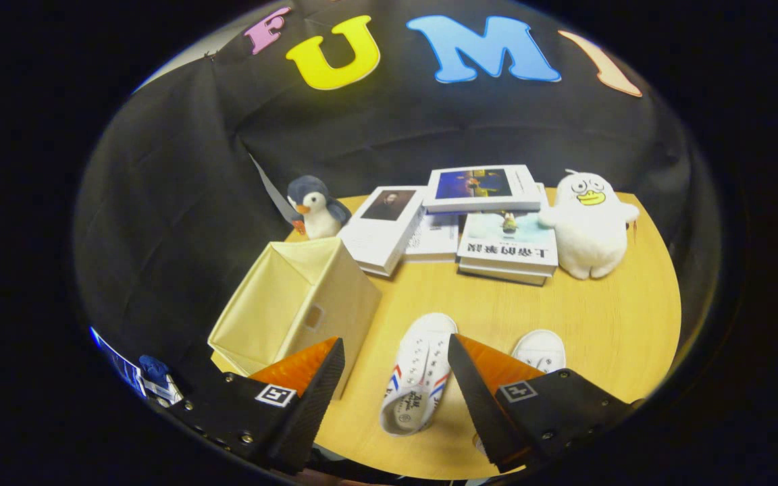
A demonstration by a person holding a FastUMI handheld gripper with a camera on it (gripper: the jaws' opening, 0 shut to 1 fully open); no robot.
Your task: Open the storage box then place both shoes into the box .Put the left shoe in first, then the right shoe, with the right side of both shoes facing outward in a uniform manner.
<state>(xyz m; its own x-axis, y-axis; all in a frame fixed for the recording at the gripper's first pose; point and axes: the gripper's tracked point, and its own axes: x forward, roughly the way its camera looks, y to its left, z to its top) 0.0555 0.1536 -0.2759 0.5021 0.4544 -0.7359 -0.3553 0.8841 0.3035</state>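
The tongs [396,378] hang spread and empty above the round wooden bench [605,324], straddling the white canvas shoe with red-and-blue stripes [418,381], probably the left one, since the open cream fabric storage box [294,304] waits at the bench's left edge and the second white shoe [539,349] is half hidden.

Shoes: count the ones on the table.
2. One white canvas shoe with red-blue stripes lies between the open jaws; another white shoe sits partly hidden behind the right jaw.

A staged recording booth dressed as a home corner — black cloth wall [389,135] behind a round wooden table [605,324] with stacked books [507,250] and plush toys.
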